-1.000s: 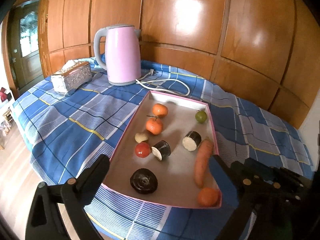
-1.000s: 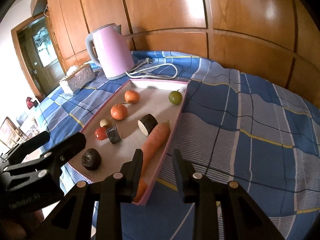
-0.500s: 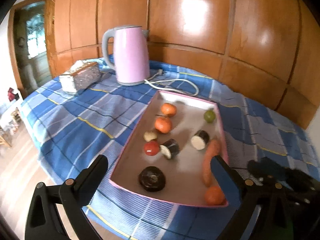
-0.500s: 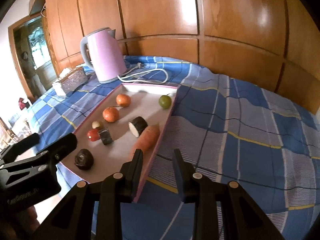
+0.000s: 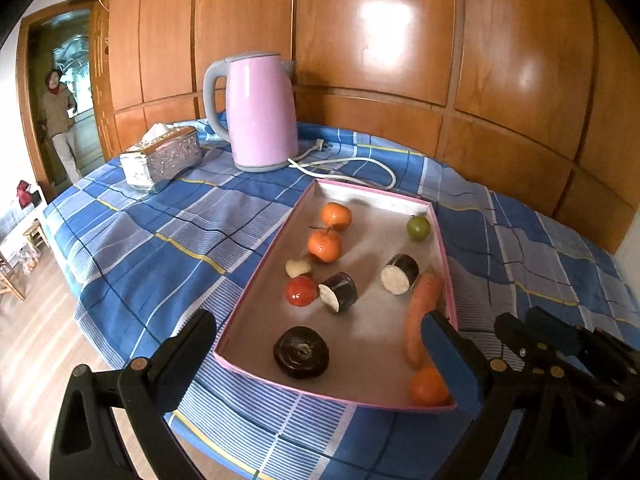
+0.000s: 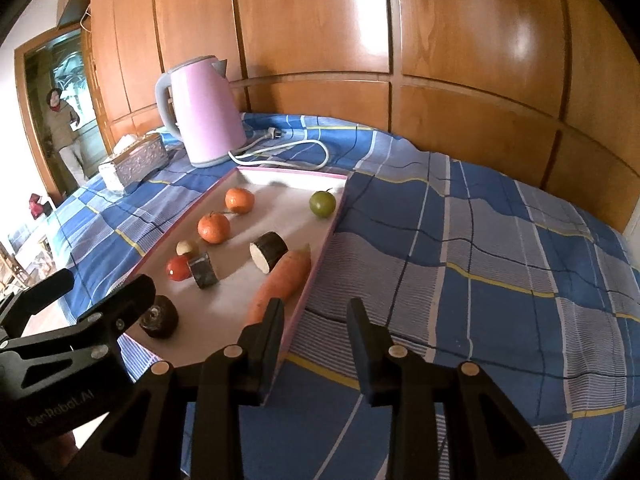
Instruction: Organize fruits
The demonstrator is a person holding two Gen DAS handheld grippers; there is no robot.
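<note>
You've got both tongs empty, left gripper (image 5: 316, 360) wide apart framing the pink tray (image 5: 256, 272), right gripper (image 6: 316, 334) part-open at 5 o'clock nr the carrot (image 6: 280, 284), prob sizing up fruit.

both wrist views near, facing wall, sharing tray (image 5: 256, 276) (image 6: 320, 256)

Left gripper (image 5: 320, 354): jaws spread wide, nothing held between them, aimed forward and slightly downward. Right gripper (image 6: 316, 332): jaws parted by a narrower gap, likewise holding nothing, positioned just beside the left gripper, on its right
</note>
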